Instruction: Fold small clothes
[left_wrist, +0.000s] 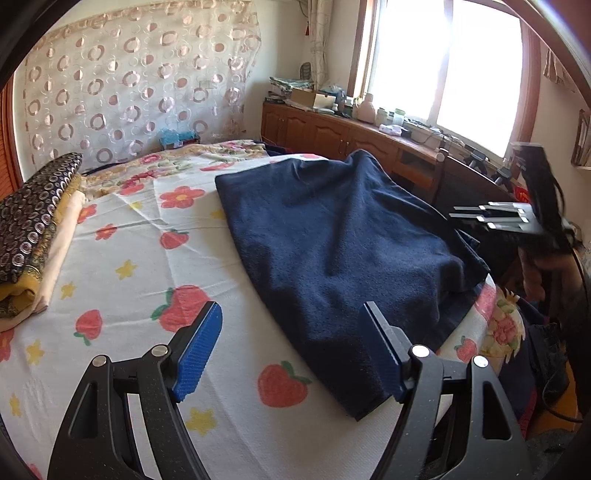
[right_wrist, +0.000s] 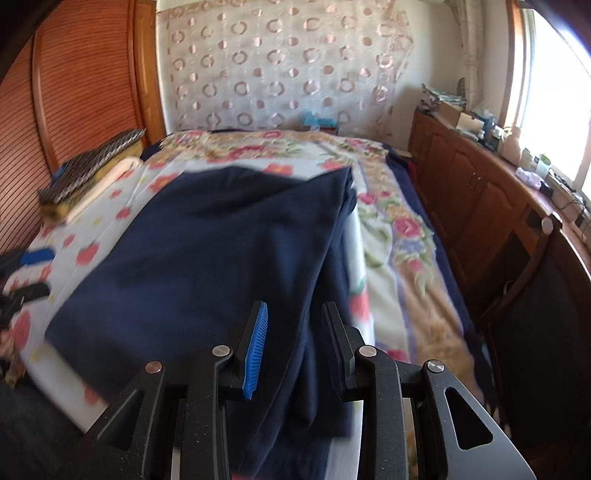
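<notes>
The navy garment lay spread over the right part of the bed, on a white sheet printed with strawberries, flowers and yellow stars. In the left wrist view its near corner reached down to the bed's edge, and its right side was bunched into a fold. The left tongs stood spread wide above the sheet and the garment's near corner, one blue pad over the sheet, the other finger over the navy cloth; nothing was gripped between them. The right tongs hung over the garment's right edge, their jaws apart with a gap between them, and the blurred picture showed no cloth pinched between the pads. In the left wrist view the right tongs showed at the far right, off the bed's side, with a hand below them. A stack of folded cloths, dark patterned on top and yellow and cream beneath, sat at the bed's left side, well apart from the garment. A sheer curtain with rings hung behind the bed, and wooden cabinets under a bright window carried assorted clutter.
</notes>
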